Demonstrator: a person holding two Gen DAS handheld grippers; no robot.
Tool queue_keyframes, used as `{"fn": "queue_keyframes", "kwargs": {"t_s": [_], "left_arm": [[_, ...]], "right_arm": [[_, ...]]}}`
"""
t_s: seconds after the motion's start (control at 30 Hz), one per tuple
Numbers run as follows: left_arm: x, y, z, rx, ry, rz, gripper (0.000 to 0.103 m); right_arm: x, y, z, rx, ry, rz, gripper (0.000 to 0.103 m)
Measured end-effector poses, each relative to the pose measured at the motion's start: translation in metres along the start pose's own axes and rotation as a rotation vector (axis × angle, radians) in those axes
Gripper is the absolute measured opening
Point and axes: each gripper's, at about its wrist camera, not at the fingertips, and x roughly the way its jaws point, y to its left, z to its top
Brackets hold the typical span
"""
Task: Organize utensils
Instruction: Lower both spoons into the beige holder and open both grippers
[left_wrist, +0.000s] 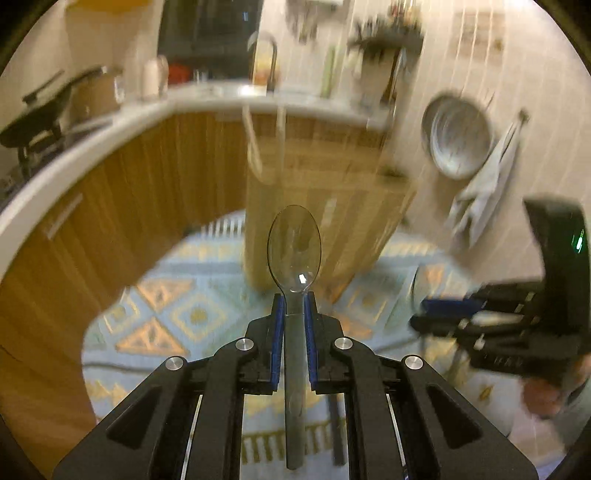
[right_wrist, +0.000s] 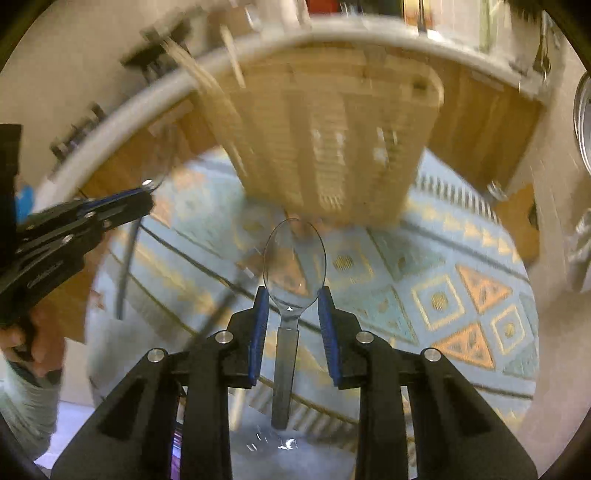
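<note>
Kitchen blurred ahead as each tool clenched a clear plastic spoon: left tool (left_wrist: 294, 308), right tool (right_wrist: 293, 308); steadier carrying would help.

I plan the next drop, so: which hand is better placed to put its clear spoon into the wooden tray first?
Probably right: its spoon points at the wooden tray, which looms close with compartments facing.

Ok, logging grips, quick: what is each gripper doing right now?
Left gripper: closed on a clear spoon.
Right gripper: closed on another clear spoon.
</note>
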Motion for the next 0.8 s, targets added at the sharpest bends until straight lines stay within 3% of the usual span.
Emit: {"fn": "queue_keyframes", "kwargs": {"t_s": [0.13, 0.37, 0.6, 0.8], "left_arm": [[-0.024, -0.008, 0.025, -0.045, -0.157, -0.036, 0.009], [-0.042, -0.022, 0.086, -0.077, -0.426, -0.037, 0.009], [-0.020, -0.043, 0.116, -0.060, -0.599, 0.027, 0.009], [0.022, -0.048, 0.111, -0.054, -0.646, 0.142, 0.009]], "right_arm": [[-0.034, -0.004, 0.013, 0.026, -0.170, 0.102, 0.025], [-0.097, -0.006, 0.055, 0.024, -0.417, 0.127, 0.025], [-0.123, -0.027, 0.108, 0.058, -0.574, 0.026, 0.025], [-0.108, -0.060, 0.135, 0.106, -0.643, -0.114, 0.025]]}}
